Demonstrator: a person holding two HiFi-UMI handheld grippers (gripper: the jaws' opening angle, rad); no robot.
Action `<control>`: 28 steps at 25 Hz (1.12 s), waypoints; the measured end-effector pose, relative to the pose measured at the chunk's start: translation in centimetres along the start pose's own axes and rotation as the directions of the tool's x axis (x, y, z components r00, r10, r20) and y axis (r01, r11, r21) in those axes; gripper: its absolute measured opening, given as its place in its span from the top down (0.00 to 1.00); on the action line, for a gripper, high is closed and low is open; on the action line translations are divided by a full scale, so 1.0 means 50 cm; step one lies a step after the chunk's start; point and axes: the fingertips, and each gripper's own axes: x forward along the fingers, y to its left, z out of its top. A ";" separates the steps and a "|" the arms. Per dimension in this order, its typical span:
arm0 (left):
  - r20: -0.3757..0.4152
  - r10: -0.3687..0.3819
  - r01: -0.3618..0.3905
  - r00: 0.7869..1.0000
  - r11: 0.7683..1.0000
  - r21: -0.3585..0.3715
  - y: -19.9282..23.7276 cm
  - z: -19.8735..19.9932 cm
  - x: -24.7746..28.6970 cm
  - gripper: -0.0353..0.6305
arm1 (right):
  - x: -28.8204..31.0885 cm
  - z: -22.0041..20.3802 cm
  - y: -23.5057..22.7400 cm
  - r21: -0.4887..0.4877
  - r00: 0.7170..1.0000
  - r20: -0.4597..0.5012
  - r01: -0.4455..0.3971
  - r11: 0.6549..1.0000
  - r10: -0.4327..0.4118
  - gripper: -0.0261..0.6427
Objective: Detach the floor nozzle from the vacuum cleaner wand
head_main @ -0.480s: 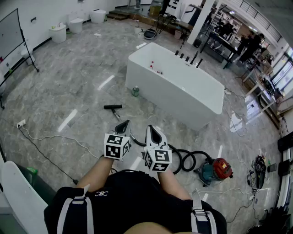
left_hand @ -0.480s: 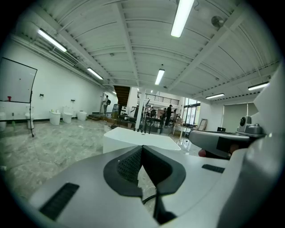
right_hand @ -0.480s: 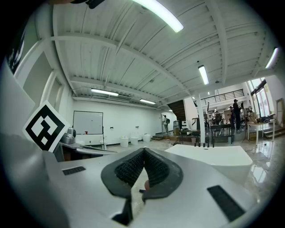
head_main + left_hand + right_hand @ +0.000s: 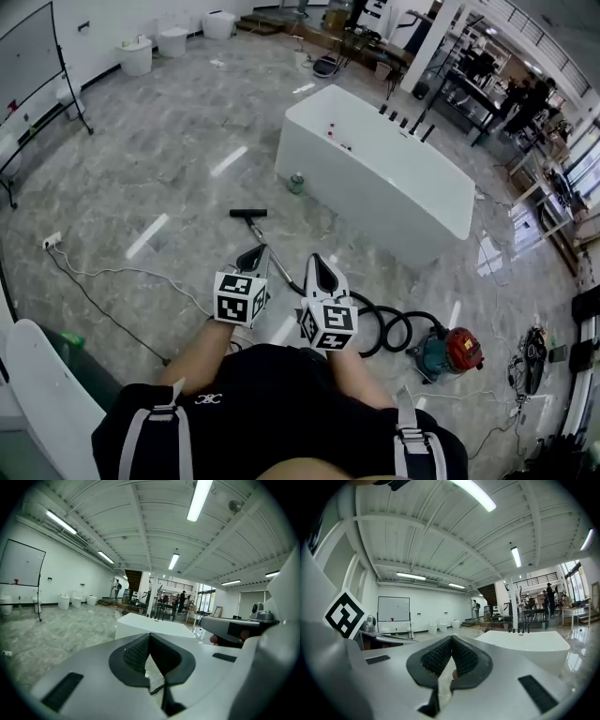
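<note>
In the head view the black floor nozzle point(image 4: 247, 213) lies on the marble floor, joined to the thin wand point(image 4: 275, 258), which runs back toward me. A black hose point(image 4: 389, 330) coils from there to the red and teal vacuum canister point(image 4: 457, 349). My left gripper point(image 4: 254, 256) and right gripper point(image 4: 320, 262) hang side by side in front of my body, above the near part of the wand and apart from it. Both are shut with nothing between the pads point(image 4: 138, 651). The left gripper point(image 4: 150, 635) and right gripper point(image 4: 451, 639) both point over the floor toward the tub.
A white bathtub point(image 4: 375, 178) stands beyond the nozzle, with a green can point(image 4: 296, 183) at its near left corner. A power strip point(image 4: 52, 241) and its cable trail across the floor at left. A whiteboard point(image 4: 28, 61) and white toilets point(image 4: 136, 56) stand at the far left.
The head view has shifted a little, so the nozzle and tub sit slightly further right in the picture. Both grippers stay together in front of me, still shut.
</note>
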 end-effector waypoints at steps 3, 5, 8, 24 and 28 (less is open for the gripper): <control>-0.018 0.015 -0.015 1.000 0.999 -0.028 0.030 -0.010 -0.005 0.94 | 0.017 -0.008 0.015 0.004 1.000 -0.021 -0.008 1.000 0.008 0.95; -0.024 0.022 -0.023 0.999 0.999 -0.043 0.044 -0.016 -0.007 0.94 | 0.030 -0.014 0.019 0.011 0.999 -0.033 -0.013 1.000 0.013 0.95; -0.032 0.039 -0.041 0.999 0.998 -0.054 0.062 -0.025 -0.003 0.94 | 0.053 -0.022 0.024 0.015 0.999 -0.042 -0.028 0.999 0.029 0.95; -0.021 0.102 -0.102 0.995 0.995 -0.021 0.189 0.110 0.255 0.94 | 0.386 0.063 -0.069 0.043 0.993 0.009 -0.120 0.992 0.120 0.95; -0.014 0.118 -0.118 0.993 0.993 -0.017 0.207 0.167 0.357 0.94 | 0.479 0.094 -0.137 0.049 0.992 0.016 -0.130 0.990 0.129 0.95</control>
